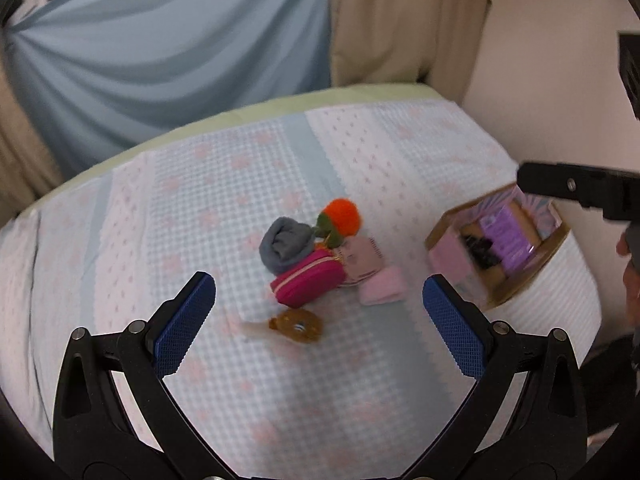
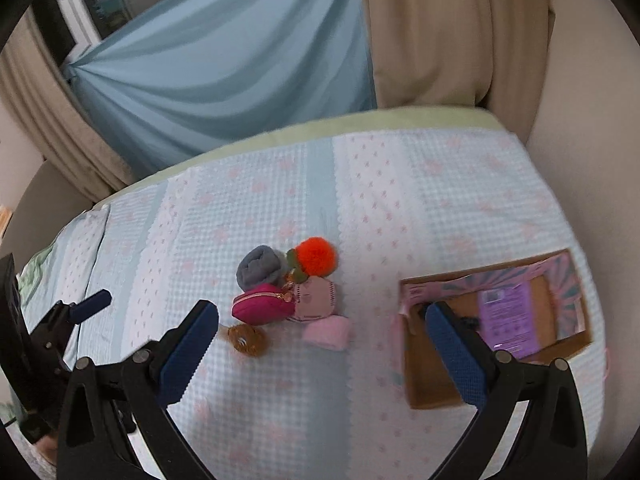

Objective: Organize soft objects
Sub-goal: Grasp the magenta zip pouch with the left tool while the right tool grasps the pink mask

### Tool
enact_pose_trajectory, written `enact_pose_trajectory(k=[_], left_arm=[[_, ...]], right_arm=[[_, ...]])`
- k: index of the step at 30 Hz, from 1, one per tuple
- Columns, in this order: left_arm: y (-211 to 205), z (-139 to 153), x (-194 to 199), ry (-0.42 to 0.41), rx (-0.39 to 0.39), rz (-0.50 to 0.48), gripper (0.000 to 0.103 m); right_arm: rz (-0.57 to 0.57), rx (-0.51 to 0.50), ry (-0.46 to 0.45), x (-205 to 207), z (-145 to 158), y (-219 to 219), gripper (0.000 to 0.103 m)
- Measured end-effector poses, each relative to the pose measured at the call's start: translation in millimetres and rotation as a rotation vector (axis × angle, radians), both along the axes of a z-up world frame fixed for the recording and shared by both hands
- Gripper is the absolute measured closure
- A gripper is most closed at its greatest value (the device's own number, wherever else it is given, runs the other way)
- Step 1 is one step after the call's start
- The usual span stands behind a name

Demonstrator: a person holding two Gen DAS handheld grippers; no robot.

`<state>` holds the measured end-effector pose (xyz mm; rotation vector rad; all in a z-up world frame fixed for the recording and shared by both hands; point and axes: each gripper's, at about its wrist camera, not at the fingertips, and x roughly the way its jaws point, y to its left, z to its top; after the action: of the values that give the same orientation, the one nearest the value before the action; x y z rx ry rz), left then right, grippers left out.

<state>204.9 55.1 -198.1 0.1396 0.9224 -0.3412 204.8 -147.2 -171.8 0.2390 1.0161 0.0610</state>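
Left gripper (image 1: 319,314) hangs over the bed (image 1: 224,184) with fingers spread wide, holding nothing; right gripper (image 2: 322,342) likewise gapes empty. Mid-frame sits a touching cluster: grey sock roll (image 1: 286,249), orange pompom (image 1: 341,217), magenta pouch (image 1: 308,282), pink cloths (image 1: 382,290), brown plush (image 1: 298,326). Cardboard box (image 2: 424,384) lies at right

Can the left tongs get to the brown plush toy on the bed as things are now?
Probably yes. The left tongs are open and hover above the bed, and the brown plush toy lies apart from the pile, just in front of the magenta pouch; nothing covers it.
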Motion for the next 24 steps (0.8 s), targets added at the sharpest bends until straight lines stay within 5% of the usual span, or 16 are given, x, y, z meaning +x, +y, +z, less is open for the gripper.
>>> enact_pose_trajectory(k=[13, 24], left_arm=[[8, -137, 87, 0.073, 0.122, -0.178, 0.012], [-19, -220, 113, 0.149, 0.195, -0.294, 0.025]], right_arm=[[-0.017, 0.121, 0.211, 103, -144, 27, 0.000], [-0.042, 0.193, 0.357, 134, -233, 25, 0.009]])
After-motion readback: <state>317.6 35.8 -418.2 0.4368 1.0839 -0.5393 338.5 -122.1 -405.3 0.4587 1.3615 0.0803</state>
